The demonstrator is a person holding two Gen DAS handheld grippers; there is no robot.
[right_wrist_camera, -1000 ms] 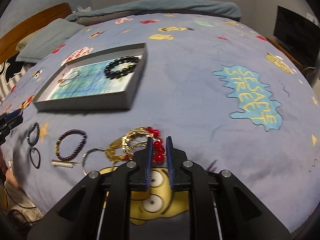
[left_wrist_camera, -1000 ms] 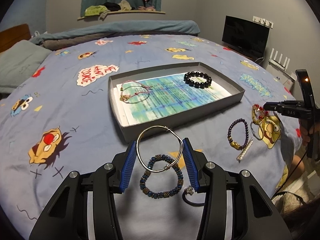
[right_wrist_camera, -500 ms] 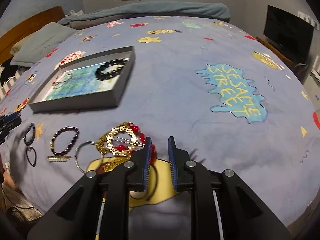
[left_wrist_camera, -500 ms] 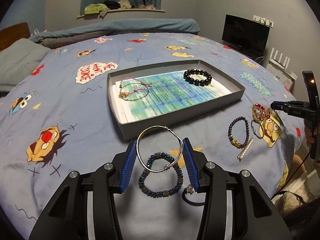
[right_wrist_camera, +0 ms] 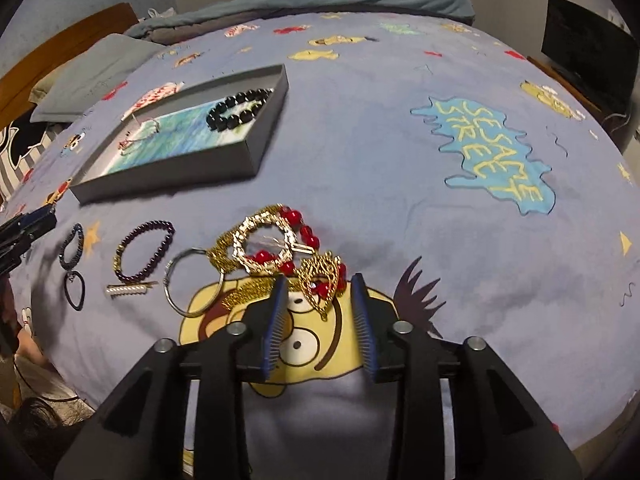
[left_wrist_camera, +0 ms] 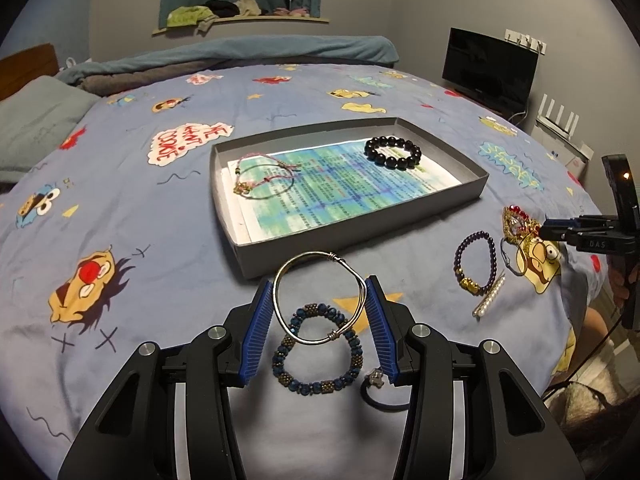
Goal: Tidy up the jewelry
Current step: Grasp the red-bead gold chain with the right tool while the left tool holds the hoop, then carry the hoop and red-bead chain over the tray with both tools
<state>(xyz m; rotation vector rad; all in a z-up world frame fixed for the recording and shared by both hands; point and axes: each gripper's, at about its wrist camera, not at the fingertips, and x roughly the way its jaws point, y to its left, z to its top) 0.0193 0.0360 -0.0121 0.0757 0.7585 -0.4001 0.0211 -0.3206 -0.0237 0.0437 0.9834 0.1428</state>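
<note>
while the left gripper [left_wrist_camera: 320,312] hangs over the bedspread [left_wrist_camera: 132,224] just in front of the grey tray [left_wrist_camera: 436,204], its jaws stand half open and both blue pads press on the sides of a silver wire bangle [left_wrist_camera: 318,298], so it has hold of this bangle. under the bangle, a little further from the tray, a blue beaded bracelet [left_wrist_camera: 318,364] lies flat on the bedspread, and a black hair tie [left_wrist_camera: 384,398] with a small charm lies beside it. inside the tray, on a printed paper, a black bead bracelet [left_wrist_camera: 393,153] lies near the far right corner and a thin pink cord bracelet [left_wrist_camera: 266,178] lies near the left wall. to the right of the tray, on the bedspread, lie a purple bead bracelet [left_wrist_camera: 474,262] and a pearl hair clip [left_wrist_camera: 489,300]. the right gripper [right_wrist_camera: 318,300] is also to the right of the tray, above a yellow cartoon face; its jaws are opening, and a gold ornament with red beads [right_wrist_camera: 322,280] lies between the finger tips, but the pads do not press on it. a gold and red bead bangle [right_wrist_camera: 272,240] lies touching it on the side nearer the tray, and a plain silver ring bangle [right_wrist_camera: 192,280] lies beside that one.
</note>
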